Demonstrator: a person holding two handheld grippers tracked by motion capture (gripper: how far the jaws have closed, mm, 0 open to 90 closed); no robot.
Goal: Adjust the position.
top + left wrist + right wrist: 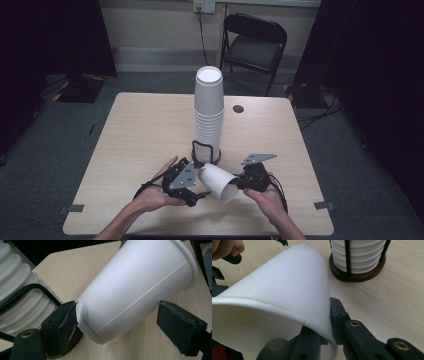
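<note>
My right gripper (322, 332) pinches the white paper cup's (220, 183) rim near the bench's (135, 130) front edge; my left gripper (115, 322) straddles its base, open.

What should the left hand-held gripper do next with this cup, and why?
Probably close the left hand-held gripper on the base of the paper cup. One pad touches it and the other stands clear, while the right hand-held gripper pinches the rim, holding the cup tilted beside the cup stack.
</note>
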